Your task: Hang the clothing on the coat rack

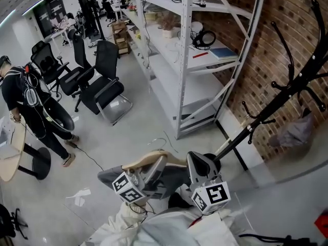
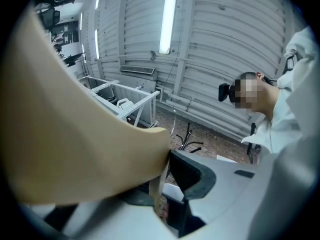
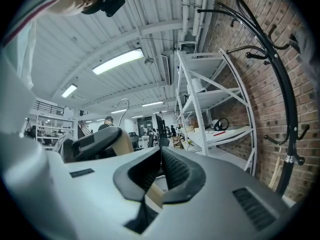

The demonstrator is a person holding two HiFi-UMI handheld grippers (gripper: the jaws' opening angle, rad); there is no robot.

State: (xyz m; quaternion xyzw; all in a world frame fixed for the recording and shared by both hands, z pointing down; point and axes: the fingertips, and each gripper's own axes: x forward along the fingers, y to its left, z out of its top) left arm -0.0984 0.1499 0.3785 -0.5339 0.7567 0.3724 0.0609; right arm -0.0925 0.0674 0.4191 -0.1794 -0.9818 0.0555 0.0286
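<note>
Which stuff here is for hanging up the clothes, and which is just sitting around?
For the job:
wooden hanger
white clothing
black coat rack
left gripper and right gripper, both shut on the hanger

Just lying about:
office chairs
white shelves
blue book
crumpled paper

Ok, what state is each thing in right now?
Left claw: shut on the hanger.
Right claw: shut on the hanger.
Hanger: held up, hook free.
Clothing: bunched below the claws.
Coat rack: standing, hanger not on it.
</note>
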